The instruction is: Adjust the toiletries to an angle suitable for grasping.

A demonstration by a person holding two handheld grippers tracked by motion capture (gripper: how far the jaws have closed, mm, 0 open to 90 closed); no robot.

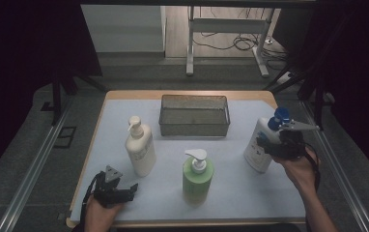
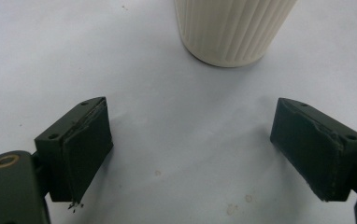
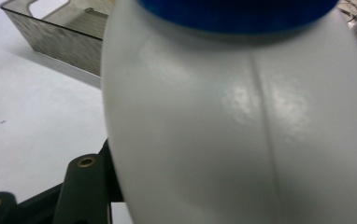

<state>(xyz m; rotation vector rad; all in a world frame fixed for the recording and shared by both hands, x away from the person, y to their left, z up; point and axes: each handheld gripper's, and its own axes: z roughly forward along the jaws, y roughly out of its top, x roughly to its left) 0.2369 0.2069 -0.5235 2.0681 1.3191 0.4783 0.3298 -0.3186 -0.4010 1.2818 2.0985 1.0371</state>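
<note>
A white bottle (image 1: 259,145) with a blue cap stands tilted at the right side of the table. My right gripper (image 1: 271,144) is shut on its body from the right; in the right gripper view the bottle (image 3: 242,130) looms close, with the left jaw pressed against its side. Near the front left corner, my left gripper (image 1: 129,189) rests low and open. Its two jaws stand wide apart over bare mat in the left gripper view, where the left gripper (image 2: 190,149) holds nothing. A cream pump bottle (image 1: 140,150) stands just beyond it, its ribbed base (image 2: 232,28) ahead of the jaws.
A green pump bottle (image 1: 198,176) stands at the front middle. A grey mesh basket (image 1: 194,128) sits at the back middle of the white mat (image 1: 250,193); its corner (image 3: 60,32) is seen in the right gripper view. Table legs and cables lie on the floor beyond.
</note>
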